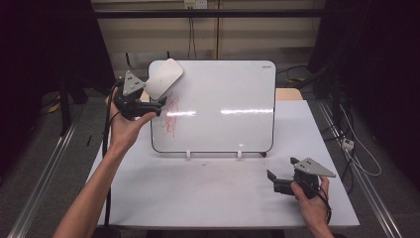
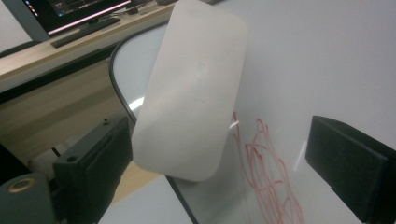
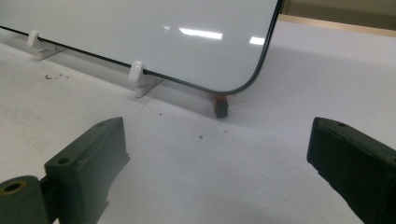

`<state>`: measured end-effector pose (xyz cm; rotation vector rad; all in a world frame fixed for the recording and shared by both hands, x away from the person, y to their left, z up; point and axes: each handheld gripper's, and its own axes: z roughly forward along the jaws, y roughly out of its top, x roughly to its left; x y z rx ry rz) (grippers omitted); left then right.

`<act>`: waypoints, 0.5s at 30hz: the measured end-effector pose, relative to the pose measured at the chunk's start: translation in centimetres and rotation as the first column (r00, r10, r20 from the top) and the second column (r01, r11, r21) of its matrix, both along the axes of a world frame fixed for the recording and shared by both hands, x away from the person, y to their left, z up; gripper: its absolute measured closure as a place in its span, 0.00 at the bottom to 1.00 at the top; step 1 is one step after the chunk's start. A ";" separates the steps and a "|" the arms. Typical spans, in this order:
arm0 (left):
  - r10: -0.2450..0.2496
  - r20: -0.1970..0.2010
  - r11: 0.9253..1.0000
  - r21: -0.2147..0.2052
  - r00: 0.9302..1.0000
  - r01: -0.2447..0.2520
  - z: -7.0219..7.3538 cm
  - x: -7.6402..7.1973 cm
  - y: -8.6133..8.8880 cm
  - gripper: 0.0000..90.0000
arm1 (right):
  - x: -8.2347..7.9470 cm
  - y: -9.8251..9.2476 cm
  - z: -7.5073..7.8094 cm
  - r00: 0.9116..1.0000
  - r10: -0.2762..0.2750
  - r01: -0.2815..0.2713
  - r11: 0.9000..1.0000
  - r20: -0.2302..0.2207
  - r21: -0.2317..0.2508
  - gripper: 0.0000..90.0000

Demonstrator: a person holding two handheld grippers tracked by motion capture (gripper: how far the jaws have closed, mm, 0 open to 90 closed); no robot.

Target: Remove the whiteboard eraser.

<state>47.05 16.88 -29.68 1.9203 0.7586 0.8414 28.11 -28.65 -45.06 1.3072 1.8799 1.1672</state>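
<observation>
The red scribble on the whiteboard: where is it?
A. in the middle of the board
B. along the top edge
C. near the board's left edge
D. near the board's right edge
C: the red scribble sits close to the left edge of the whiteboard, just below the white eraser.

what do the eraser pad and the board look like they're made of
Eraser pad: looks like matte white plastic or dense foam, with a smooth, dull face and rounded corners; which of the two is unclear. Whiteboard: a glossy coated sheet, judging by its bright light streaks and red marker scribble, with a thin dark rim.
</observation>
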 end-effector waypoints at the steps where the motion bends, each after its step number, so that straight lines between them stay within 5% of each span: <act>1: 0.000 0.000 1.000 0.000 1.000 0.000 0.0 0.0 0.0 0.10 | 0.0 0.0 0.0 1.000 0.000 0.000 1.000 0.000 0.000 0.05; 15: 0.012 0.007 0.998 0.056 1.000 -0.013 -0.1 3.3 -1.7 0.19 | 0.1 0.0 -0.1 1.000 -0.001 0.001 1.000 -0.005 0.000 0.05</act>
